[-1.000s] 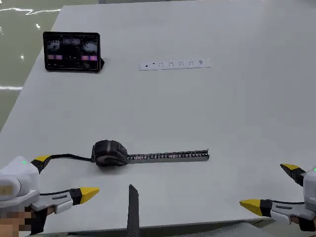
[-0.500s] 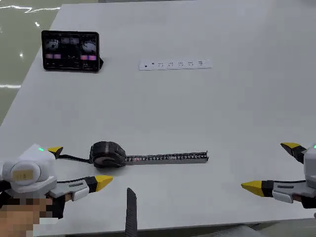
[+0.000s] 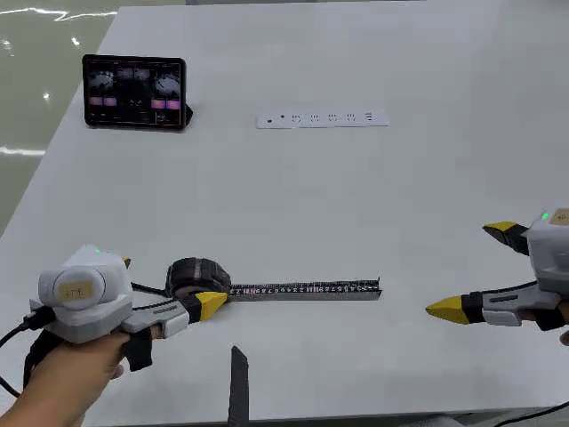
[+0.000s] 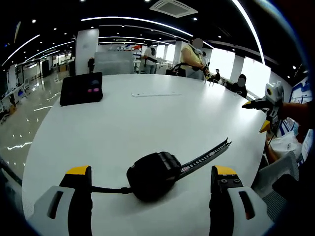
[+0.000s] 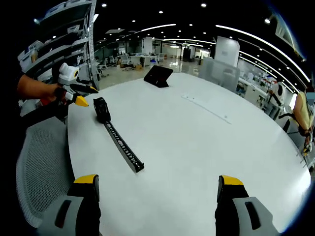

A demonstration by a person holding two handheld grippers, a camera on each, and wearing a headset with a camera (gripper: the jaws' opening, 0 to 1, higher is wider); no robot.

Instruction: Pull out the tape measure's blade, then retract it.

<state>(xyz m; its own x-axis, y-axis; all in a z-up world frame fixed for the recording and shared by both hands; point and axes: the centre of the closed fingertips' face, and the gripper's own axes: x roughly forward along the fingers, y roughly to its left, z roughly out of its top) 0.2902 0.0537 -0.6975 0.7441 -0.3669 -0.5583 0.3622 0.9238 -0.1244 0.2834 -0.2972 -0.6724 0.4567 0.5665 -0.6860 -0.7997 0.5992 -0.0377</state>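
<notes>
Tape measure [image 3: 197, 277] is lying near the table's [image 3: 356, 196] front edge, blade [image 3: 307, 289] partly out. Left gripper [image 4: 151, 172] is straddling the case, jaws wide apart. Right gripper [image 3: 469, 269] is hovering agape, well clear. The case is looking solid and easy to clamp; the thin, springy blade is probably best taken at its tip.

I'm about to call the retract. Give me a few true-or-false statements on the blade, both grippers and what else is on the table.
1. The tape measure's blade is pulled out and lies on the table. True.
2. The left gripper is shut on the case. False: its jaws stand open, one on either side of the case.
3. The right gripper holds the blade's tip. False: it is open and well apart from the tip, off to the right.
4. A tablet stands at the far left of the table with its screen lit. True.
</notes>
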